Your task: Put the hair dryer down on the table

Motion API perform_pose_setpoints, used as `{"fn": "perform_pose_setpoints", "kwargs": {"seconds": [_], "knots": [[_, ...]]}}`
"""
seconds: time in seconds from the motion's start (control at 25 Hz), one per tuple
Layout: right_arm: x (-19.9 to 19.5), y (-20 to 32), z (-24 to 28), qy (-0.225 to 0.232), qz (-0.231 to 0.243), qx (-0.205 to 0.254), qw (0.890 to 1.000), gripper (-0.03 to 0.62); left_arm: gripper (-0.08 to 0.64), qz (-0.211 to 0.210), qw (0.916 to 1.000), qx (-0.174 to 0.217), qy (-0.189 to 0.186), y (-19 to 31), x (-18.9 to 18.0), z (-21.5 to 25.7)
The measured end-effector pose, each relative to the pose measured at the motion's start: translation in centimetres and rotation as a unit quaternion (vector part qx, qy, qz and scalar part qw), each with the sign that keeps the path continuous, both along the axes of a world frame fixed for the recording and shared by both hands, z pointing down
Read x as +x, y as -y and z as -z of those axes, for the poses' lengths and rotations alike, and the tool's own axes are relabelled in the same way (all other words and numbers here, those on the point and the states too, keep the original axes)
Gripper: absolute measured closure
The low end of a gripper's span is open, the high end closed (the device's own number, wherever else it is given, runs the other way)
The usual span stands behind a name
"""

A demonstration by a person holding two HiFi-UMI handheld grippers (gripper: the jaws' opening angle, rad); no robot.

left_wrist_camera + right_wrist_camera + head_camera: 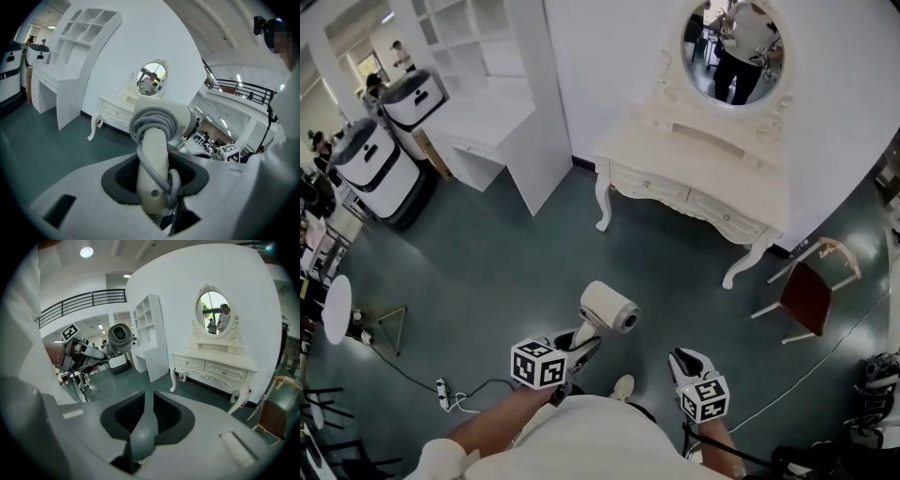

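Note:
A cream hair dryer (609,307) with its grey cord wound round the handle stands upright in my left gripper (586,339), over the dark green floor. In the left gripper view the jaws are shut on the dryer's handle (153,164), and the barrel (164,121) points right. The right gripper view shows the dryer's nozzle (120,338) facing the camera, out to the left. My right gripper (686,361) hangs beside it with its jaws together and nothing between them (144,413). The white dressing table (712,159) with an oval mirror (734,49) stands some way ahead against the wall.
A red-seated chair (806,295) stands right of the dressing table. A white shelf desk (487,103) is at the back left, with two white machines (370,159) beside it. A power strip and cable (442,392) lie on the floor left of my feet.

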State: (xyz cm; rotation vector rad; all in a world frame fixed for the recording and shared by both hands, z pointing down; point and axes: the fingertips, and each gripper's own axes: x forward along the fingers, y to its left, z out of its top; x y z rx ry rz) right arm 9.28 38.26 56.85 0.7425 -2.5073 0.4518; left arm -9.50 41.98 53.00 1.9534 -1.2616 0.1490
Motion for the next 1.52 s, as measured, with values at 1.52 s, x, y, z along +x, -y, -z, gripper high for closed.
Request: {"fn": "perform_pose_setpoints", "kwargs": {"seconds": [1.52], "knots": [[-16.2,34.7,1.3,-0.054,-0.070,-0.018,0.996,0.548,0.396,-0.101,0.9948,0.005,-0.009,40.7,-15.7,-2.7]]}}
